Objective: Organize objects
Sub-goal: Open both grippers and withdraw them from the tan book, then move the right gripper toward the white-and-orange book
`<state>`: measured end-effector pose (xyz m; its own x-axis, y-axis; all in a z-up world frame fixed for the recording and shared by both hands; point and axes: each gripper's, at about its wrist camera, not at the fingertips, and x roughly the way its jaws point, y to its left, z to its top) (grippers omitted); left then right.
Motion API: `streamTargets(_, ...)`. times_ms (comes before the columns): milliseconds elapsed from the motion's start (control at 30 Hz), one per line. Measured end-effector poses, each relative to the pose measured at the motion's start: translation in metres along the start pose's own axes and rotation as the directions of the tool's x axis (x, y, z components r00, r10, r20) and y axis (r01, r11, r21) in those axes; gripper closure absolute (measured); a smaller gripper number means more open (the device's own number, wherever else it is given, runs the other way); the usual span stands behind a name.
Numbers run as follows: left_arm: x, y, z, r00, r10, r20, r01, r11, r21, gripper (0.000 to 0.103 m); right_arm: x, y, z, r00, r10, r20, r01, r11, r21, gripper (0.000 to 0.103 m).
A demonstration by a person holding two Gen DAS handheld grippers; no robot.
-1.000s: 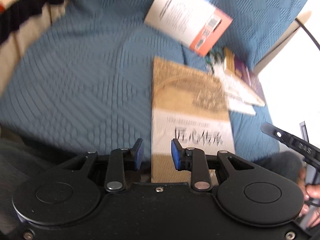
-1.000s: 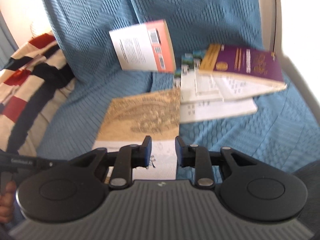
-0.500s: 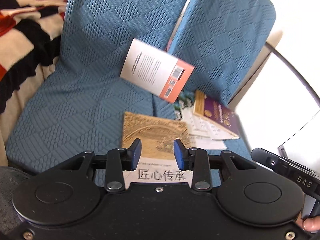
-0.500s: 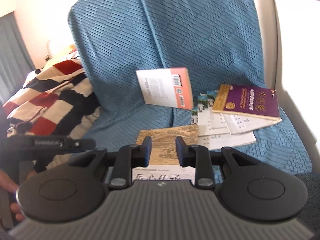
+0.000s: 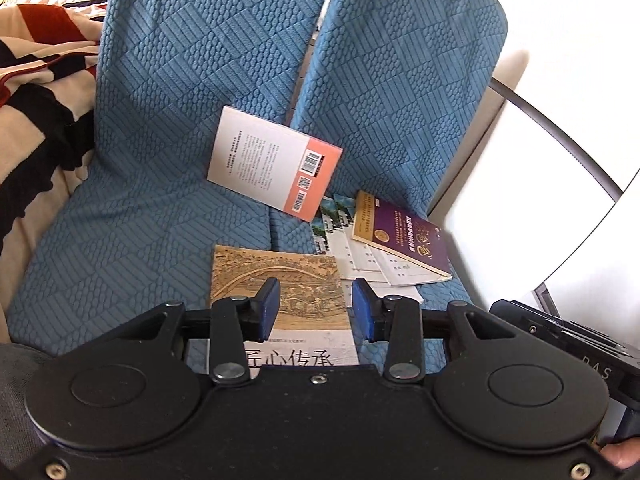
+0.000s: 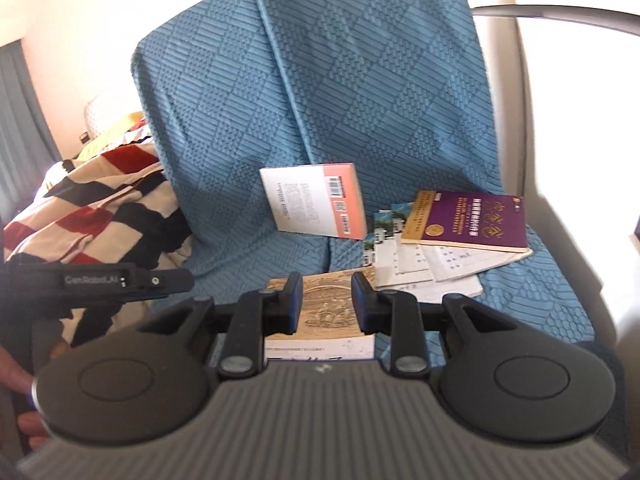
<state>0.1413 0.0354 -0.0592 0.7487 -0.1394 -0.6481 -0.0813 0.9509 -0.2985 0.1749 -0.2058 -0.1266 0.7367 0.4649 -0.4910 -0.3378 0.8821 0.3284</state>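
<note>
A tan book with a painted bridge scene (image 5: pixel 280 284) (image 6: pixel 332 312) lies flat on the blue sofa seat. A white and orange book (image 5: pixel 272 164) (image 6: pixel 316 204) leans on the backrest. A purple and gold book (image 5: pixel 404 240) (image 6: pixel 468 220) rests on loose white papers (image 5: pixel 360 256) (image 6: pixel 420 272) at the right. My left gripper (image 5: pixel 315 312) is open and empty above the tan book's near end. My right gripper (image 6: pixel 326 304) is open and empty above the same book.
The blue quilted sofa cover (image 5: pixel 160 200) (image 6: pixel 240 120) spans seat and backrest. A red, black and cream striped blanket (image 5: pixel 36 92) (image 6: pixel 96 208) lies at the left. A white armrest with a dark curved tube (image 5: pixel 560 140) (image 6: pixel 560 16) bounds the right side.
Both grippers have pulled back and tilted up, so the books look smaller and farther and the whole backrest shows. The books have not moved. Both grippers stay open.
</note>
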Motion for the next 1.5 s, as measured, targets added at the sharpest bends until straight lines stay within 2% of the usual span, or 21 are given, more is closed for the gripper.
streamTargets(500, 0.036, -0.051, 0.005, 0.999, -0.026, -0.047, 0.029, 0.997, 0.066, 0.066, -0.015, -0.046, 0.005, 0.995, -0.08, 0.059, 0.078, 0.996, 0.044, 0.073)
streamTargets(933, 0.081, -0.066, 0.022, 0.996, -0.022, -0.083, 0.027, 0.998, 0.059, 0.064, 0.002, -0.09, 0.005, 0.988, -0.145, 0.042, 0.14, 0.984, 0.112, 0.073)
streamTargets(1500, 0.148, -0.049, 0.07, 0.997, 0.027, -0.075, -0.025, 0.999, 0.027, 0.062, 0.073, -0.107, 0.027, 0.996, -0.088, 0.01, 0.087, 0.993, 0.081, 0.073)
